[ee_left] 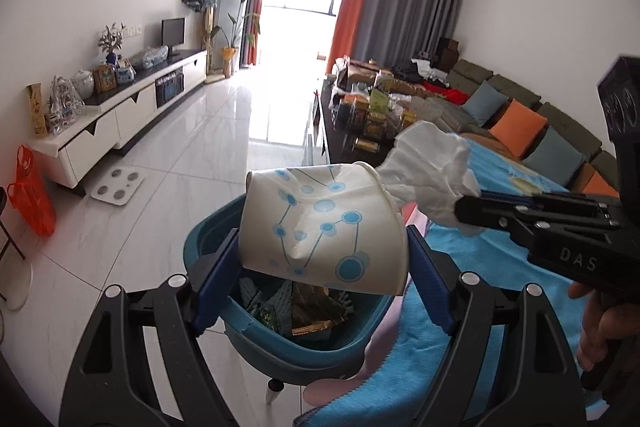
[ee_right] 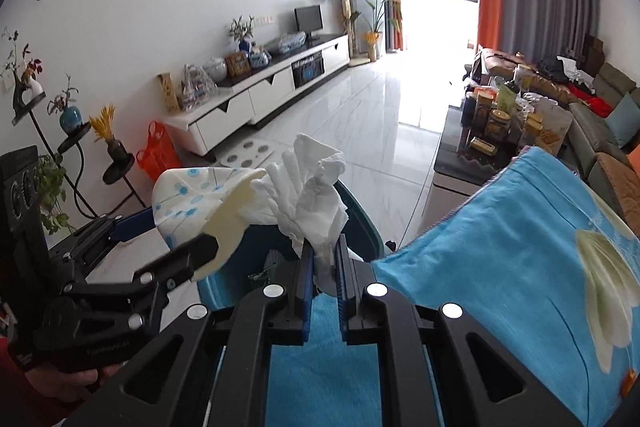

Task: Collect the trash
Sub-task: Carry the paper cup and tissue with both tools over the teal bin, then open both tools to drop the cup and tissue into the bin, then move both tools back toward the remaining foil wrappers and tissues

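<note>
A crumpled paper cup (ee_left: 324,231) was gripped between the blue pads of the left claw (ee_left: 324,259) and was held directly above the open teal bin (ee_left: 280,359). A wad of white tissue (ee_right: 308,195) was pinched in the right claw (ee_right: 323,267), whose jaws were drawn nearly together on it, with the tissue's loose end pressed against the cup's mouth. Dark wrappers (ee_left: 304,311) were already seen inside the bin, so part of the collecting was judged done; the cup and tissue had not yet been dropped. Whether the tissue was partly tucked into the cup could not be told for certain, as the rim was distorted by the lens. A blue cloth (ee_right: 500,247) lay just beside the bin. The remaining work was judged to be the release of both items into the bin, which stood immediately below them.
</note>
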`<state>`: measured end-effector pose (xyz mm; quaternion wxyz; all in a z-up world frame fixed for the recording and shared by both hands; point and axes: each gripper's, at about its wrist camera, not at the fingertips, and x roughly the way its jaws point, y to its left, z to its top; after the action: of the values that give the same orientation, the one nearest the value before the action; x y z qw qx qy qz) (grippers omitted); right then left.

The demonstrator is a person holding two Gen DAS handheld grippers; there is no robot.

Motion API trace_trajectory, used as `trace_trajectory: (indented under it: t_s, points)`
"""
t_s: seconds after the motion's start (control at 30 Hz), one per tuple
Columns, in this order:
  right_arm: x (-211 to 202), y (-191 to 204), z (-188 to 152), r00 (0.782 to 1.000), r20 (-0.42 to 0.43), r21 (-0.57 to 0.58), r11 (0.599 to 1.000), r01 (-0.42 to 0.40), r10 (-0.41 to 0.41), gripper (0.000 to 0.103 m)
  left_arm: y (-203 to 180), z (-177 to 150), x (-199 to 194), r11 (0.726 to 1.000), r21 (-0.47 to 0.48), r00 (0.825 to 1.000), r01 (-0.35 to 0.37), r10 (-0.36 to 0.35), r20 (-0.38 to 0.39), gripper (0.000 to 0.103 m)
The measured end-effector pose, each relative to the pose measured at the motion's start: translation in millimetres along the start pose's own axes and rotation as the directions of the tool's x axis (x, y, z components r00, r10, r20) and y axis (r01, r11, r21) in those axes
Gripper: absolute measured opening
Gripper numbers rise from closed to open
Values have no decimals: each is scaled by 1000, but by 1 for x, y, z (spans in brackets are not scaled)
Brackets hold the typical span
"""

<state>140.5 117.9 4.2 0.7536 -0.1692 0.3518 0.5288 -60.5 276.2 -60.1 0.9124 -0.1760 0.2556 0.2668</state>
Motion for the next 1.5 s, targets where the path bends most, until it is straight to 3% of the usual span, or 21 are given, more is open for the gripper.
trace_trajectory:
  t_s: [0.33, 0.8, 1.13, 1.5]
  points:
    - [47, 7, 9, 993, -117, -9, 1000, -6, 5, 12, 12, -9, 60, 999, -44, 995, -29, 25, -93, 79]
    - [82, 6, 14, 974, -220, 3, 999, -47, 47, 17, 12, -12, 102, 999, -20, 988, -37, 34, -150, 79]
    - [81, -7, 16, 973, -197, 90, 990, -106, 122, 55, 10, -15, 111, 998, 5, 988, -58, 58, -143, 92]
    - [51, -17, 16, 982, -113, 147, 980, -135, 152, 64, 15, -11, 88, 996, -19, 990, -89, 86, -107, 97]
